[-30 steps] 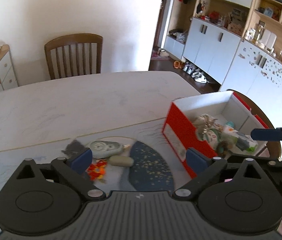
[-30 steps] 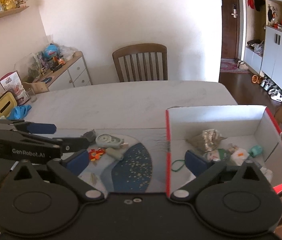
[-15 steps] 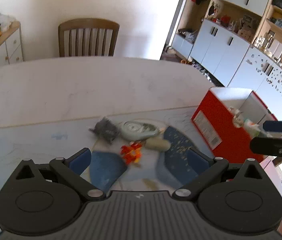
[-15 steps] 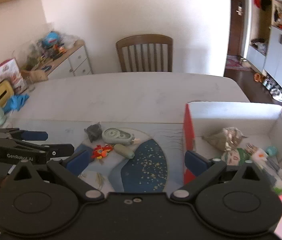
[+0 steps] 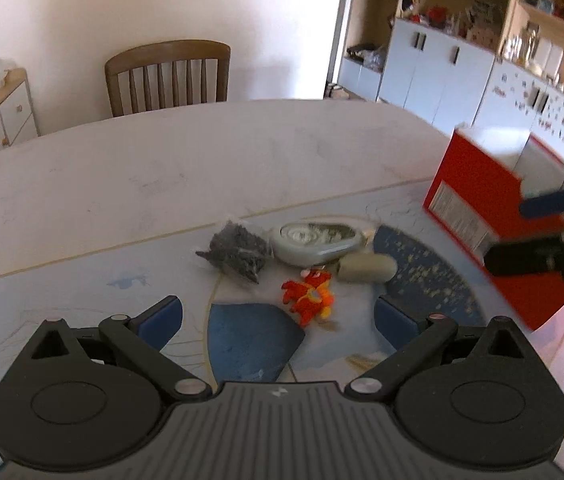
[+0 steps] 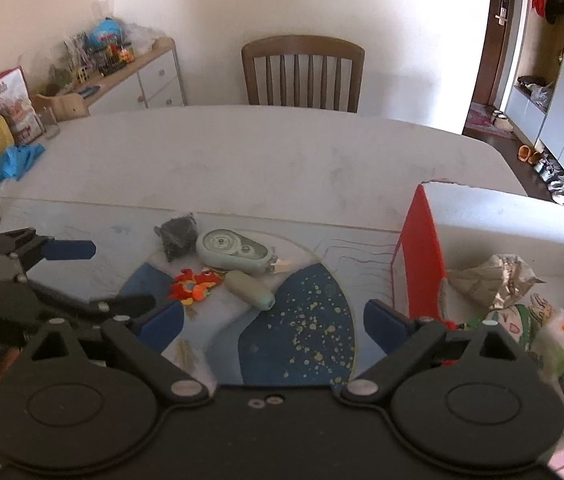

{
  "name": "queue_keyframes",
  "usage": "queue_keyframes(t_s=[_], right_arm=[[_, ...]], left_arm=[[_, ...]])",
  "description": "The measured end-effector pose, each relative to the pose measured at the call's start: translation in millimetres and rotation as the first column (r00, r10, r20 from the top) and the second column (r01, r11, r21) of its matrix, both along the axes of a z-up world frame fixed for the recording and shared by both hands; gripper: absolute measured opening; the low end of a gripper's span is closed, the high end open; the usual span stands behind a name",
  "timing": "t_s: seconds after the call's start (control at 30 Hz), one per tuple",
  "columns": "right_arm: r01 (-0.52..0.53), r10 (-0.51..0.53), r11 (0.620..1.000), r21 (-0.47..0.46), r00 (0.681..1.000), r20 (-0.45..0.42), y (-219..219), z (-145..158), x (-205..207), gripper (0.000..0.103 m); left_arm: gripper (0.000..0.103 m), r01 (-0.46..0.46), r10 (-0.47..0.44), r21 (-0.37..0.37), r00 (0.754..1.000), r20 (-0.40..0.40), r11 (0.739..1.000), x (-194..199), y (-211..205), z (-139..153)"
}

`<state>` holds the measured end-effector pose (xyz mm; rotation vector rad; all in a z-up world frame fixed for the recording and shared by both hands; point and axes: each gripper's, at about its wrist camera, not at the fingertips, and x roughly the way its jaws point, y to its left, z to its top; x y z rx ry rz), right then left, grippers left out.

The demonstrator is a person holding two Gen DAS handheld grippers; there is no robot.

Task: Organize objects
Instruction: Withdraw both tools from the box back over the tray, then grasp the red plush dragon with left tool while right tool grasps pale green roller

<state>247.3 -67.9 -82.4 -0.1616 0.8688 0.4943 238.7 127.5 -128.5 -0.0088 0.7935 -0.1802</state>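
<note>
Both tongs stand apart and empty: the left tongs hover just short of the loose pile, and the right tongs, whose jaws have just been closing a little with nothing between them, hang over the blue-patterned mat on the bench. 4 things lie loose in a tight cluster on the mat: an orange plush toy nearest the left tongs, a grey-green pebble-shaped piece just beside it, a pale correction-tape dispenser behind, and a dark crumpled packet touching the dispenser. The plush looks light and soft, so a pinch across its middle should hold; the dispenser looks stiff and smooth, best taken across its narrow width. The red-and-white box, already holding several things, stands at the right.
</note>
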Motion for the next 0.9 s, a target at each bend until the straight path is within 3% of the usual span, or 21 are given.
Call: queue_keyframes(t_s=[0.17,0.47,0.9], right_arm=[[-0.016,0.015,1.000,-0.026,1.000,-0.028,9,-16,18,0.088],[-0.039,0.033,0.997,-0.064,0.994,-0.101,21,-47,43,0.076],[-0.085,0.075,0.994,-0.064,0.986,-0.146,34,-65,59,0.059]], left_arm=[[0.103,0.022,-0.023,0.048,1.000,0.010,0.999,7,-10,-18],[0.103,0.034,-0.034,0.020,0.999,-0.003,0.999,18,-20,-39],[0.102,0.056,-0.056,0.022,0.998,0.004,0.998,27,-33,-47]])
